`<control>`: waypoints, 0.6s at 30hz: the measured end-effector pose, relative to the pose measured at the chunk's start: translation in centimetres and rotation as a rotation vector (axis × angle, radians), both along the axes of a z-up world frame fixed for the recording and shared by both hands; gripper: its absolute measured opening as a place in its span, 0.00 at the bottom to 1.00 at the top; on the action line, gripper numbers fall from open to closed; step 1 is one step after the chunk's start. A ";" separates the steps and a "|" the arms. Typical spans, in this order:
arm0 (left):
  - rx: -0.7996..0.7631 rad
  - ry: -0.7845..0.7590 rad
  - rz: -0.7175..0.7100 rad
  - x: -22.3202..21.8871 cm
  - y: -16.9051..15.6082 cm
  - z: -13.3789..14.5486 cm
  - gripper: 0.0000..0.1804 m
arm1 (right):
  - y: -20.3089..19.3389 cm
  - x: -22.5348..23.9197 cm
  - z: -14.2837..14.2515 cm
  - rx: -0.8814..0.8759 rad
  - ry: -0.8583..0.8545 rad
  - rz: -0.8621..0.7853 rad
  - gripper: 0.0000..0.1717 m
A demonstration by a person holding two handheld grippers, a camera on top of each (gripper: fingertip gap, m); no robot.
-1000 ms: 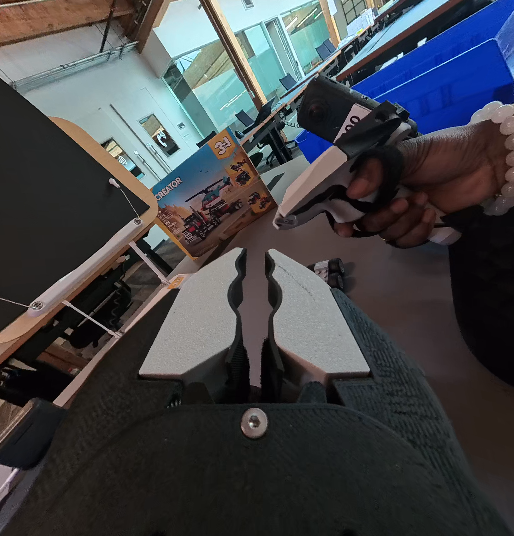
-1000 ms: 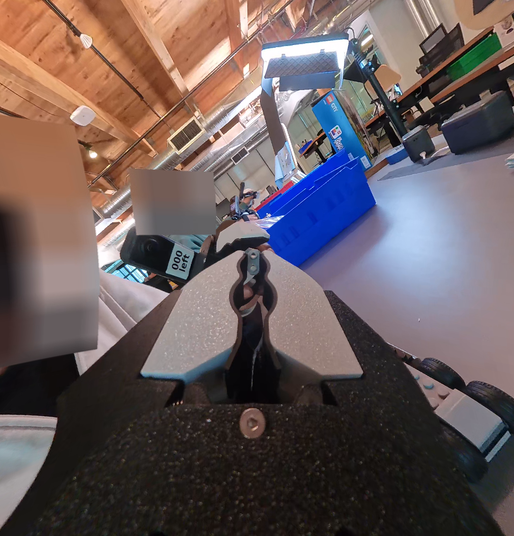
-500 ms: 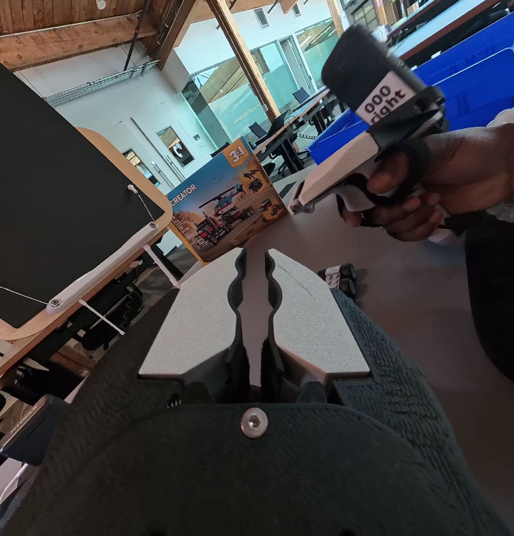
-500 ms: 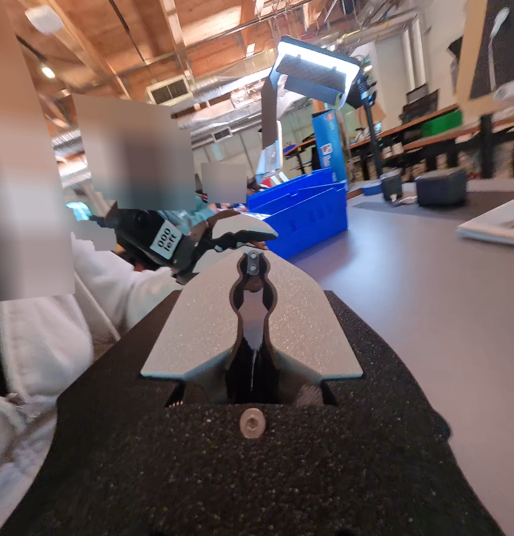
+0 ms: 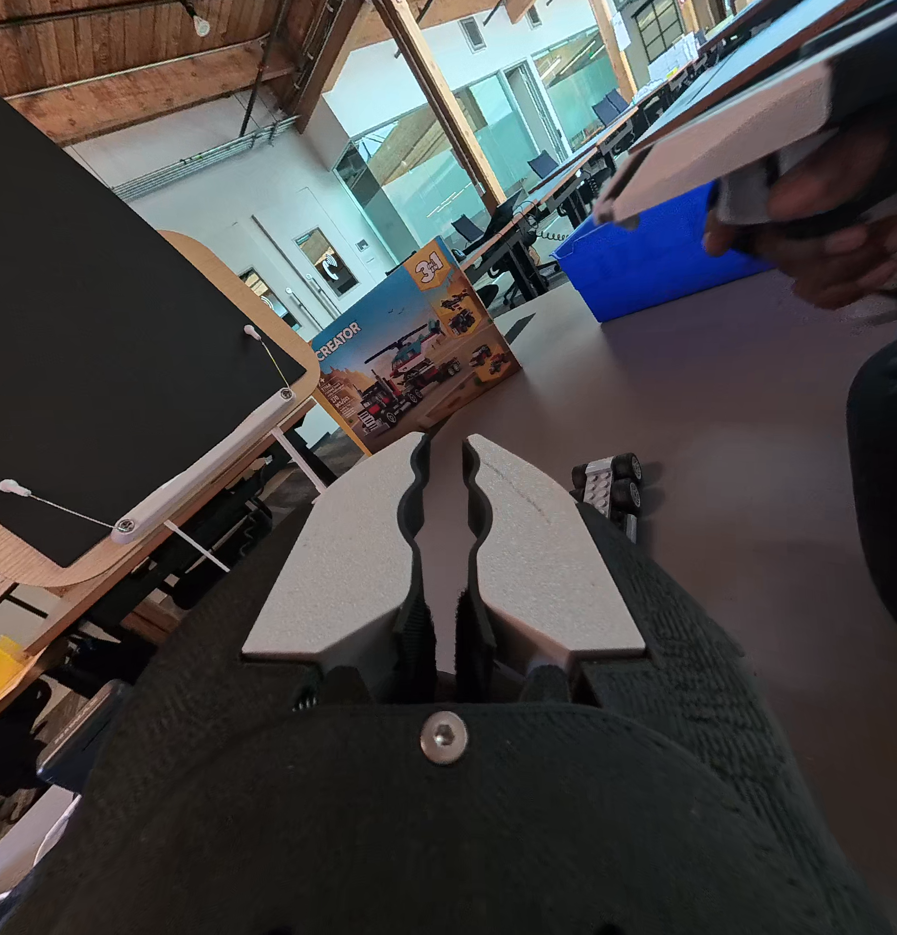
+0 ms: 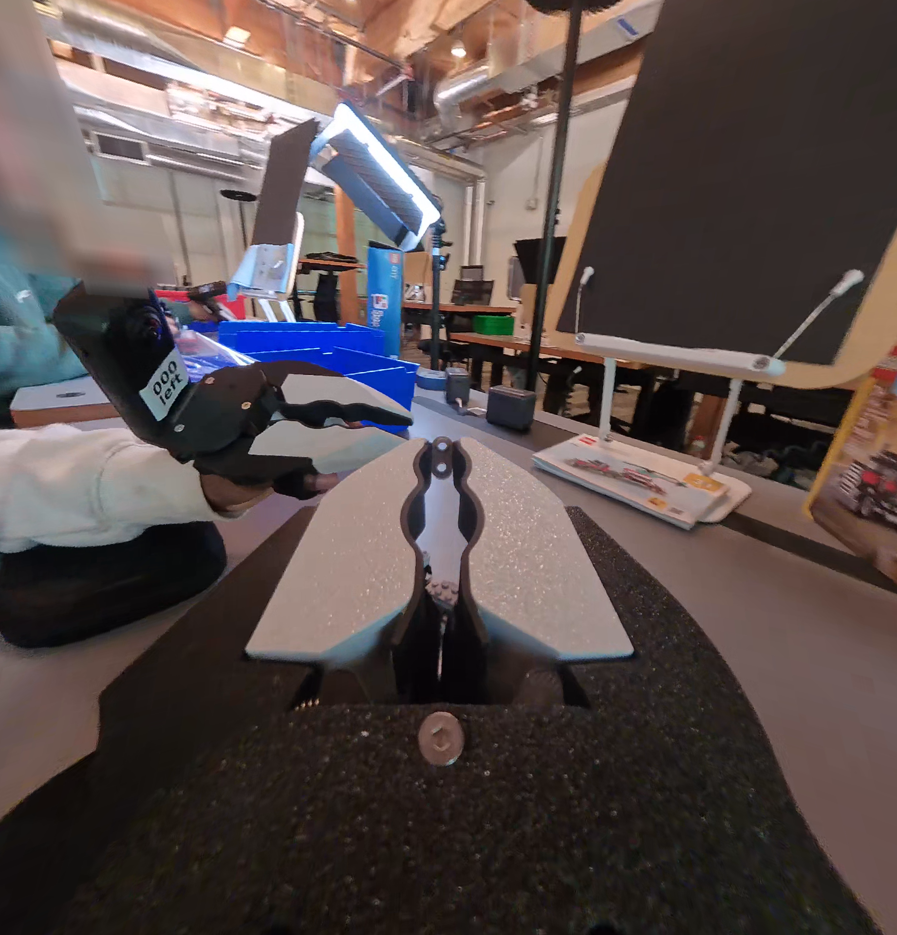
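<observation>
Your right claw (image 6: 441, 458) pinches 1 small dark 2-hole link piece (image 6: 440, 459): light, stiff, slippery. Left claw (image 5: 444, 445) slightly parted, empty; wheeled grey brick assembly (image 5: 608, 485) at 3 o'clock.

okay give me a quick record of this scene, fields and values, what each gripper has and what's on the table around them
left gripper: jaws slightly apart, nothing between them
right gripper: shut on a small dark two-hole piece
nearest left gripper: grey wheeled brick build, just right of it on the table
ahead of left gripper: toy box, standing
blue bins: far side of the table
booklet: flat on a white stand base, ahead-right of the right gripper
black board: propped on that stand
</observation>
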State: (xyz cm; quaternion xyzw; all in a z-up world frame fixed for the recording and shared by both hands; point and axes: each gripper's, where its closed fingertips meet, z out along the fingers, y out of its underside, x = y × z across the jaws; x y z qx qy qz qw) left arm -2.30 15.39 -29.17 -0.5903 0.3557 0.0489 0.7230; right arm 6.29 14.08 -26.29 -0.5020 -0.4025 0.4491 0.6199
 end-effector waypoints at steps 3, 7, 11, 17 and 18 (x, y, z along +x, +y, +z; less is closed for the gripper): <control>0.004 0.001 -0.001 0.0 0.0 0.1 0.07 | -1.9 3.1 0.1 -0.044 -0.020 -0.069 0.04; 0.028 0.012 0.000 -0.1 -0.3 0.6 0.07 | -2.1 11.9 0.7 -0.054 -0.100 -0.341 0.04; 0.027 0.035 -0.003 -0.1 -0.3 0.3 0.07 | 1.8 22.4 3.3 -0.079 -0.150 -0.653 0.04; 0.026 0.055 0.001 -0.1 -0.3 0.1 0.07 | 9.8 30.0 -2.9 -0.463 -0.497 -0.751 0.04; 0.023 0.058 0.000 -0.1 -0.2 0.0 0.07 | 10.2 30.3 -4.1 -0.528 -0.535 -0.739 0.04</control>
